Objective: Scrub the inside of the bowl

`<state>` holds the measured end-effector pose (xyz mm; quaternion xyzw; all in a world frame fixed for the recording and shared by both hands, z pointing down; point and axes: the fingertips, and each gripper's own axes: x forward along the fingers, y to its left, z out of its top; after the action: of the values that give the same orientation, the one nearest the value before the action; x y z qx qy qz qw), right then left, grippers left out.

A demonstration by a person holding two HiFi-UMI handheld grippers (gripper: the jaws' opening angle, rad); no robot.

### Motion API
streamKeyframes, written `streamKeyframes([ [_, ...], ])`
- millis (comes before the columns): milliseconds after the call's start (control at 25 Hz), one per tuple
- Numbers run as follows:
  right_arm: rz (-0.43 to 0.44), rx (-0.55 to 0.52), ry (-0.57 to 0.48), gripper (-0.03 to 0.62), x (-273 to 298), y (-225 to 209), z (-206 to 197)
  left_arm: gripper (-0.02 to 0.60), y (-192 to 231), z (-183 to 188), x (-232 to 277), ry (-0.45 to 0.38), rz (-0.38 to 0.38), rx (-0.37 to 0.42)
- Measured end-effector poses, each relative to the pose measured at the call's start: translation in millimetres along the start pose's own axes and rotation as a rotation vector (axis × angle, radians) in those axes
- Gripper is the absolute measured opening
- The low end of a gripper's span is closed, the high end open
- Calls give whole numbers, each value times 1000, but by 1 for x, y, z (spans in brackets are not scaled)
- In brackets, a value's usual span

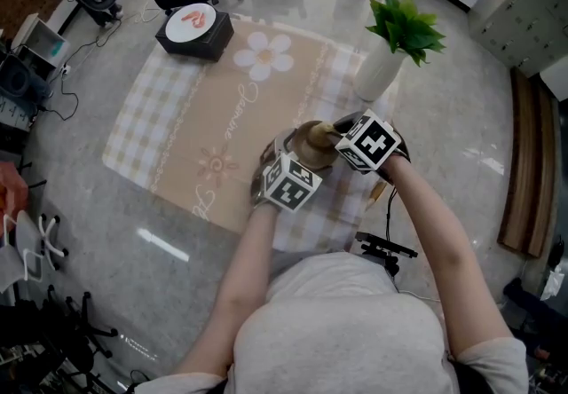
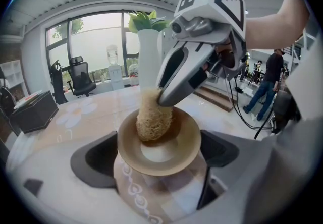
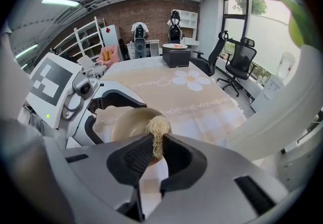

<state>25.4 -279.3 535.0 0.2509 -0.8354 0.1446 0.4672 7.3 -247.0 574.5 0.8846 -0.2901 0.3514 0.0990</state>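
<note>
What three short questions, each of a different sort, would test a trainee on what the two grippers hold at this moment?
1. True or false: the right gripper has the pale fibrous loofah scrubber clamped between its jaws.
2. Choose one. The left gripper holds: A) a metal spoon; B) the round tan bowl; C) a glass cup.
3. Fill in the missing word: the scrubber rests against the ____ surface of the bowl.

Key: 1 true; 2 B; 3 inner.
</note>
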Motion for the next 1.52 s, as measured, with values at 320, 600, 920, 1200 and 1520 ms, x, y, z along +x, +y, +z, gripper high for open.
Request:
streamKeyframes([
  [320, 46, -48, 52, 58, -5, 9, -8, 517, 1, -1, 0, 0, 0, 1],
  [600, 131, -81, 92, 58, -9, 25, -14, 517, 1, -1, 0, 0, 0, 3],
  [920, 213, -78, 67, 58, -8, 42, -14, 517, 0, -1, 0, 0, -1, 2],
  [1200, 199, -49, 20, 58, -2, 42, -7, 517, 0, 0, 0, 2, 0, 3],
  [1520, 69, -27, -86, 58, 7, 29, 6, 517, 0, 0, 1, 4, -1, 2],
])
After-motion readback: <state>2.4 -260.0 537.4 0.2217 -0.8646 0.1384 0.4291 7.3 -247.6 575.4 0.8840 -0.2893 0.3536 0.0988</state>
